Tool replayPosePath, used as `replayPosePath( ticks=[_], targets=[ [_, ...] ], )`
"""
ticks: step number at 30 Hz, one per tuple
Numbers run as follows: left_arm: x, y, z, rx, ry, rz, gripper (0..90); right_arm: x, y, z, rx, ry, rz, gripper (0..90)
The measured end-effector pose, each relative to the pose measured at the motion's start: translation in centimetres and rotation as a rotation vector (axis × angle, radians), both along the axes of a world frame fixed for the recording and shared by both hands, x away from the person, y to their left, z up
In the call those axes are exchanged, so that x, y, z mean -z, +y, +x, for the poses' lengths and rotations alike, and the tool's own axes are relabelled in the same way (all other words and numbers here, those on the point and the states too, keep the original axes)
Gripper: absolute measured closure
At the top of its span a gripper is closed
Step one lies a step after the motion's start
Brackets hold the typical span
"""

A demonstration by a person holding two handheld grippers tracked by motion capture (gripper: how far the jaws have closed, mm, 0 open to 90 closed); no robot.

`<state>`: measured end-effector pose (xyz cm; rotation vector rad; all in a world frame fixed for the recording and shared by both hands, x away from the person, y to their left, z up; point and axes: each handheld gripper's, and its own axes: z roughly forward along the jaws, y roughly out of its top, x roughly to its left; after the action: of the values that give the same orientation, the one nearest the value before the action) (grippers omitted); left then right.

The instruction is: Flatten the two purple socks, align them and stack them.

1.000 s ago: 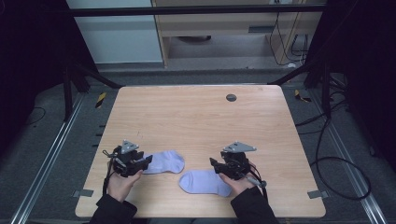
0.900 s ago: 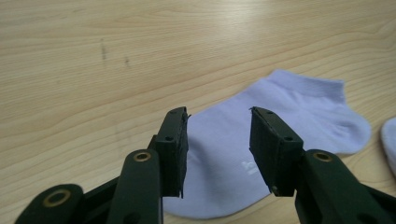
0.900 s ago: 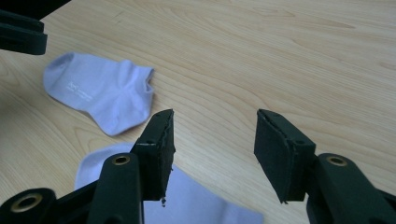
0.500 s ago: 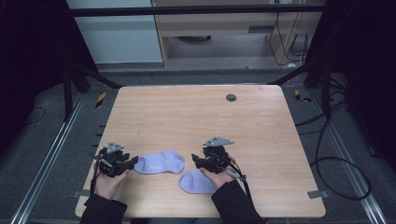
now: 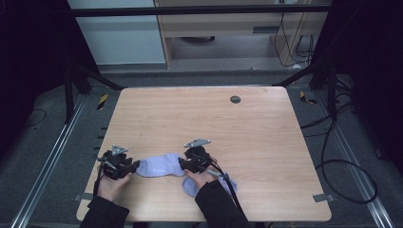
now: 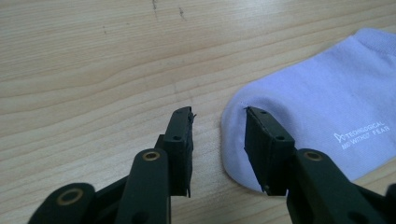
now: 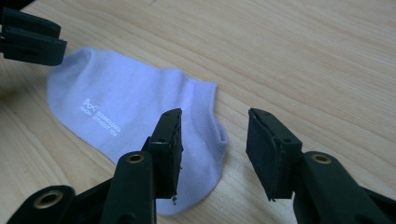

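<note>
A lavender sock [image 5: 159, 166] with small white print lies flat near the table's front edge. My left gripper [image 5: 135, 166] is at its left, rounded end. In the left gripper view the sock [image 6: 327, 107] reaches just inside the gap of the left gripper [image 6: 217, 140], whose jaws have just been closing and stand apart, not pressing. My right gripper [image 5: 182, 164] is at the sock's cuff end. In the right gripper view the cuff of the sock [image 7: 140, 107] lies between the jaws of the right gripper [image 7: 214, 142], which have also just been closing and are still apart.
A second lavender sock [image 5: 190, 186] lies partly under the person's right hand and forearm at the front edge. A dark round hole [image 5: 235, 99] sits in the wooden table [image 5: 199, 118] at the back. The left gripper's jaws show at the top left of the right gripper view.
The right hand has moved left, from over the second sock to the first sock's cuff end. The left hand has shifted slightly left. Both pairs of jaws look narrower.
</note>
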<state>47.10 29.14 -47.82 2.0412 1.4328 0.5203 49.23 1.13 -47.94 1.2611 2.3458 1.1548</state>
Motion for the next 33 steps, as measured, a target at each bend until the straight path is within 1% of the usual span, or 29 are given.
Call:
replayPosePath(
  ticks=[2,3,7,8,9,10,13,15,16,17,18,19,22,25,26,27,28,29,30,31,32,33],
  targets=[
    [0.2,-0.1,0.1,0.007,0.01,0.008,64.2,0.5,0.4,0.2,-0.002,0.002,-0.022,57.7],
    [0.2,-0.1,0.1,0.007,0.01,0.008,65.6,0.6,0.5,0.2,-0.002,0.005,-0.024,58.5],
    [0.6,-0.5,0.2,0.019,0.033,0.017,69.1,1.1,0.7,0.4,0.002,0.012,-0.037,61.2],
    [0.7,-0.6,0.2,0.024,0.037,0.017,70.8,1.2,0.8,0.5,0.002,0.011,-0.042,62.5],
    [0.7,-0.7,0.2,0.027,0.039,0.017,74.8,1.4,0.9,0.5,-0.001,0.016,-0.056,64.6],
    [0.7,-0.7,0.2,0.027,0.039,0.017,76.4,1.4,0.9,0.5,-0.001,0.016,-0.056,64.6],
    [0.7,-1.0,0.2,0.031,0.048,0.017,81.5,1.7,1.1,0.4,-0.005,0.022,-0.075,71.5],
    [0.7,-1.0,0.2,0.032,0.05,0.017,84.3,1.8,1.1,0.4,-0.001,0.019,-0.077,75.5],
    [0.7,-1.2,0.2,0.035,0.055,0.023,85.1,1.8,1.1,0.4,0.001,0.02,-0.078,77.8],
    [0.7,-1.2,0.2,0.035,0.055,0.023,85.7,1.8,1.1,0.4,0.001,0.02,-0.078,77.8],
    [0.6,-1.2,0.3,0.03,0.057,0.022,86.2,1.8,1.2,0.3,0.001,0.023,-0.079,82.5],
    [0.6,-1.2,0.3,0.03,0.059,0.02,86.7,1.7,1.2,0.3,-0.001,0.022,-0.078,85.2],
    [0.6,-1.2,0.3,0.028,0.059,0.019,87.0,1.7,1.2,0.3,0.0,0.021,-0.081,86.3],
    [0.4,-1.3,0.2,0.035,0.063,0.017,87.3,1.2,1.1,0.1,-0.007,0.026,-0.049,86.7],
    [0.3,-1.3,0.2,0.037,0.057,0.013,87.3,1.2,1.1,0.1,-0.007,0.026,-0.049,86.7],
    [-0.1,-1.3,0.0,0.038,0.045,0.004,87.4,0.5,0.8,-0.2,-0.015,0.019,-0.031,86.7],
    [-0.4,-1.4,-0.1,0.039,0.037,-0.006,87.4,0.2,0.7,-0.3,-0.015,0.02,-0.022,86.7],
    [-0.6,-1.4,-0.2,0.04,0.029,-0.015,87.4,-0.1,0.5,-0.4,-0.02,0.013,-0.017,86.7],
    [-0.6,-1.4,-0.2,0.04,0.029,-0.015,87.4,-0.1,0.5,-0.4,-0.02,0.013,-0.017,86.7],
    [-1.0,-1.5,-0.3,0.042,0.021,-0.031,87.4,-0.6,0.3,-0.6,-0.025,0.009,-0.011,86.7],
    [-1.4,-1.6,-0.5,0.049,0.012,-0.043,87.4,-1.4,-0.2,-0.9,-0.037,-0.001,0.0,86.7],
    [-1.6,-1.7,-0.6,0.055,0.009,-0.044,87.5,-1.7,-0.3,-1.0,-0.041,-0.004,0.002,86.7]
  ],
)
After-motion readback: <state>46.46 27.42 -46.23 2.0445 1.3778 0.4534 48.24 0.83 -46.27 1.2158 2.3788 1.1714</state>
